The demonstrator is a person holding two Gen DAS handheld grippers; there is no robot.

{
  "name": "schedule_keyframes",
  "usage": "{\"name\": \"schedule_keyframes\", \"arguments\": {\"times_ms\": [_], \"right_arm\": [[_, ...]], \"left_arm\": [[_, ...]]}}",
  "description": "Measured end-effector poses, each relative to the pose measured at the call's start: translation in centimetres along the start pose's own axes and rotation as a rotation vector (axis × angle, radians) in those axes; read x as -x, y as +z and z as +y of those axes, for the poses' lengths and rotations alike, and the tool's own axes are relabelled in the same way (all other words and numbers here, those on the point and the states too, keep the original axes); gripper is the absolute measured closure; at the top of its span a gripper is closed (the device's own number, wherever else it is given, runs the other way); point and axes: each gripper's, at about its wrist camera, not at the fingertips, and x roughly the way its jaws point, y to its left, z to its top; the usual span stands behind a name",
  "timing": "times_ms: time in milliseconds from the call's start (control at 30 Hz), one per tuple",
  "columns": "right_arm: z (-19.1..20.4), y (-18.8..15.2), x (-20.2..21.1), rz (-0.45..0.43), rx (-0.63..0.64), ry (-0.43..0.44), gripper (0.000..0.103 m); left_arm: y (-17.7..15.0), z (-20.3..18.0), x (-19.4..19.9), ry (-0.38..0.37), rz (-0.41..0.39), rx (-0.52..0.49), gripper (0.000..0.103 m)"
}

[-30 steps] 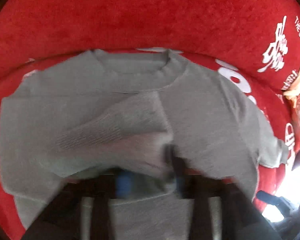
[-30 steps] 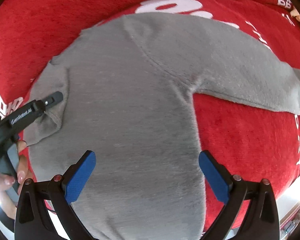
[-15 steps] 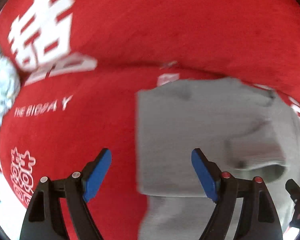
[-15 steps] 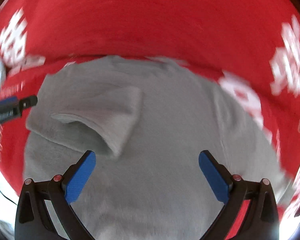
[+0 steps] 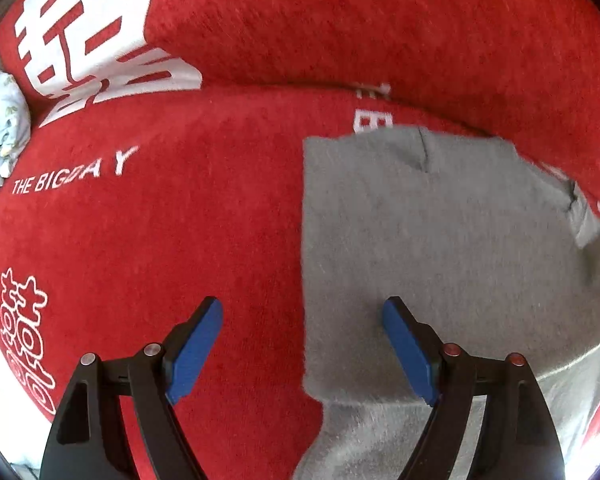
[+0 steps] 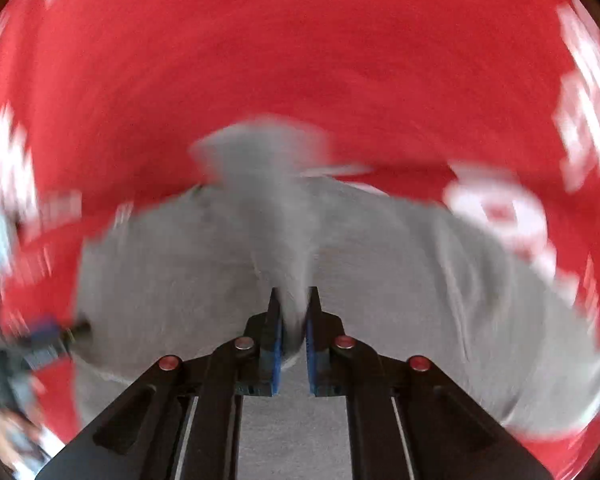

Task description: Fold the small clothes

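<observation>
A grey knit sweater [image 5: 440, 240] lies on a red blanket [image 5: 140, 240], its left part folded in with a straight edge. My left gripper [image 5: 303, 306] hangs open over that edge, one blue pad above the blanket and the other above the sweater, holding nothing. In the blurred right wrist view, my right gripper [image 6: 294, 296] is closing its jaws on a bunched strip of the grey sweater's sleeve [image 6: 276, 200], which rises from between the pads. The sweater body [image 6: 400, 300] spreads beneath it.
The red blanket [image 6: 300, 60] carries white lettering and rises in a fold behind the sweater. A pale floral cloth [image 5: 0, 128] lies at the far left edge. The other gripper [image 6: 48, 336] shows blurred at the left of the right wrist view.
My left gripper let go of the folded sleeve, opened and moved left to the sweater's edge. My right gripper went from wide open to pinching grey fabric, and its view swung.
</observation>
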Motion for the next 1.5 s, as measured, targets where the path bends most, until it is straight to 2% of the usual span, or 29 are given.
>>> {"name": "schedule_keyframes", "arguments": {"times_ms": [67, 100, 167, 267, 333, 400, 433, 467, 567, 633, 700, 767, 833, 933, 1000, 1100, 1200, 1333, 1400, 1433, 1467, 1500], "right_arm": [[-4.3, -0.6, -0.7, 0.064, -0.199, 0.091, 0.047], [-5.6, -1.0, -0.9, 0.073, -0.260, 0.118, 0.042], [-7.9, -1.8, -1.1, 0.080, -0.368, 0.168, 0.041], [-9.1, -2.8, -0.7, 0.060, -0.471, 0.229, 0.041], [-9.1, -2.6, -0.8, 0.062, -0.498, 0.225, 0.044], [-8.4, -1.6, -1.0, 0.084, -0.456, 0.195, 0.082], [-7.6, -1.1, -0.8, 0.089, -0.406, 0.182, 0.096], [-6.7, -0.6, -0.4, 0.075, -0.350, 0.169, 0.096], [-4.6, 1.0, 1.2, 0.005, -0.210, 0.148, 0.096], [-4.2, 1.8, 1.4, -0.016, -0.156, 0.110, 0.096], [-4.6, 1.6, 0.7, 0.004, -0.147, 0.072, 0.096], [-6.0, 0.9, -0.6, 0.069, -0.175, 0.045, 0.094], [-7.0, -0.4, -1.0, 0.105, -0.208, 0.003, 0.091], [-8.6, -2.5, 0.4, 0.092, -0.282, 0.016, 0.077], [-8.9, -3.4, 1.2, 0.094, -0.316, 0.022, 0.073], [-8.6, -4.5, 2.4, 0.084, -0.328, 0.056, 0.073], [-6.4, -3.5, 3.0, 0.049, -0.263, 0.066, 0.073], [-3.7, -2.2, 1.0, 0.046, -0.186, 0.038, 0.073], [-4.0, -2.2, -0.3, 0.077, -0.178, -0.019, 0.073], [-4.7, -2.5, -0.9, 0.102, -0.200, -0.044, 0.078], [-5.1, -2.7, -1.0, 0.094, -0.227, -0.028, 0.082], [-5.9, -3.0, -0.6, 0.081, -0.262, -0.006, 0.082]], "left_arm": [[1.2, 0.3, -0.1, -0.012, -0.003, 0.025, 0.020], [1.8, 0.7, -0.4, -0.020, 0.003, 0.043, 0.020], [2.9, 1.0, -1.2, -0.047, 0.027, 0.064, 0.020], [4.0, 0.9, -3.4, -0.094, 0.112, 0.072, 0.020], [4.4, 0.6, -3.5, -0.106, 0.105, 0.081, 0.020], [4.7, 0.0, -3.0, -0.132, 0.090, 0.066, 0.049], [4.7, -0.2, -2.6, -0.159, 0.081, 0.068, 0.080], [4.8, -0.6, -2.1, -0.157, 0.073, 0.064, 0.091], [5.0, -1.3, -0.7, -0.100, 0.001, 0.023, 0.091], [5.2, -1.2, -0.8, -0.078, -0.005, 0.024, 0.091], [5.1, -0.7, -0.9, -0.044, -0.002, 0.045, 0.090], [4.8, -0.2, -0.4, 0.002, 0.002, 0.062, 0.090], [4.3, 0.3, 0.6, -0.006, 0.003, 0.054, 0.090], [2.3, 0.2, 3.0, -0.032, -0.008, -0.009, 0.090], [1.8, 0.4, 3.8, -0.050, -0.007, -0.048, 0.090], [0.4, -1.3, 4.9, -0.093, 0.000, -0.105, 0.090], [-0.2, -3.1, 4.2, -0.114, 0.006, -0.139, 0.090], [-0.7, -4.0, 0.8, -0.067, 0.055, -0.155, 0.090], [-1.3, -3.8, 0.1, -0.062, 0.052, -0.144, 0.090], [-1.4, -3.6, 0.3, -0.069, 0.034, -0.138, 0.090], [-1.5, -3.6, 0.3, -0.067, 0.037, -0.139, 0.090], [-1.6, -3.6, 0.4, -0.063, 0.038, -0.145, 0.090]]}}
